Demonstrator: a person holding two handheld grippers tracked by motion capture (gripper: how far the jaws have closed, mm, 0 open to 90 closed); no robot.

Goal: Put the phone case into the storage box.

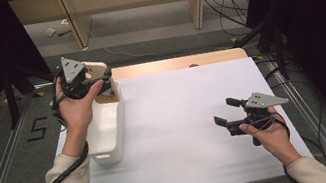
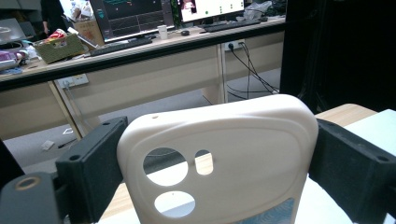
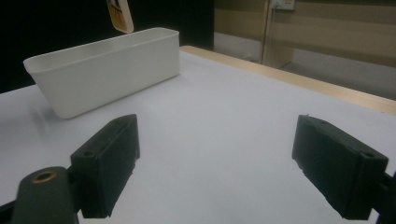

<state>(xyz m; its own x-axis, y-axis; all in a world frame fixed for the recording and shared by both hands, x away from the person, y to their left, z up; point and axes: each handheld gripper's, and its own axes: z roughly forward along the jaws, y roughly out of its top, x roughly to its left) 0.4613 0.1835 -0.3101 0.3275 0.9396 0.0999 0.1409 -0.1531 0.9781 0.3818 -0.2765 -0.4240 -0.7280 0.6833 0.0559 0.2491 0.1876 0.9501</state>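
A cream phone case [image 2: 233, 140] with camera cutouts stands upright between the two black jaws of my left gripper [image 2: 219, 172], which is shut on its sides. In the high view the left gripper [image 1: 102, 79] holds the case [image 1: 96, 68] over the far end of a long white bin [image 1: 117, 135] at the table's left edge. The right gripper view has that bin [image 3: 107, 74] at upper left with the case's [image 3: 120, 16] lower end hanging just above its rim. My right gripper [image 1: 227, 111] hovers low over the right side of the white tabletop [image 1: 181, 118], open [image 3: 215, 163] with nothing between its jaws.
A strip of wooden table [image 1: 176, 63] runs along the far edge. Metal rails [image 1: 307, 112] flank both sides, and black curtains close in left and right. Wooden desk legs [image 1: 199, 4] and cables [image 1: 227, 4] lie beyond on the floor.
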